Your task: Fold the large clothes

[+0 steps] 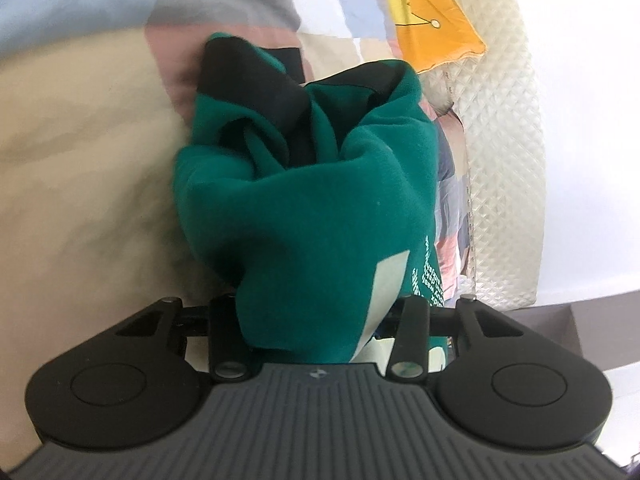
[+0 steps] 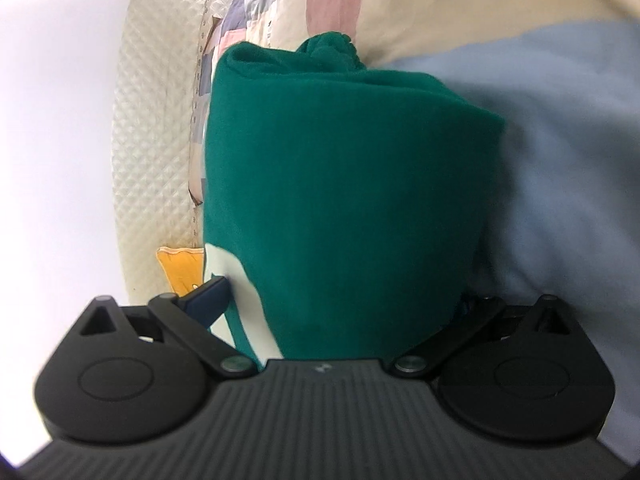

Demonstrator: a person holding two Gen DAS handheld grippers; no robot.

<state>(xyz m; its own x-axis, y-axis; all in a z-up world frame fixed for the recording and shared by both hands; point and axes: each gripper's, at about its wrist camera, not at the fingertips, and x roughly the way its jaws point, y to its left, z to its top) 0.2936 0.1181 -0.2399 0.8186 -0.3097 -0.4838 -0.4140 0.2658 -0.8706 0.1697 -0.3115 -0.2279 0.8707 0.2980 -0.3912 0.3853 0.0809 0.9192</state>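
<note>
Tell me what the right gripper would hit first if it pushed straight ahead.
The green garment: it already bulges between the right gripper's fingers and fills the line ahead. Beyond it lies bedding, depth unclear.

1. A bed carries everything; its cover is a patchwork quilt [image 1: 80,152] with large beige, pink, grey and pale blue patches.
2. A bunched green garment [image 1: 304,200] with black parts and a pale printed panel rests on the quilt.
3. An orange-yellow cushion [image 1: 432,12] lies at the far end of the quilt, next to the headboard.
4. A cream, diamond-quilted padded headboard [image 1: 504,168] runs along the bed's edge, against a white wall [image 1: 592,120].
</note>
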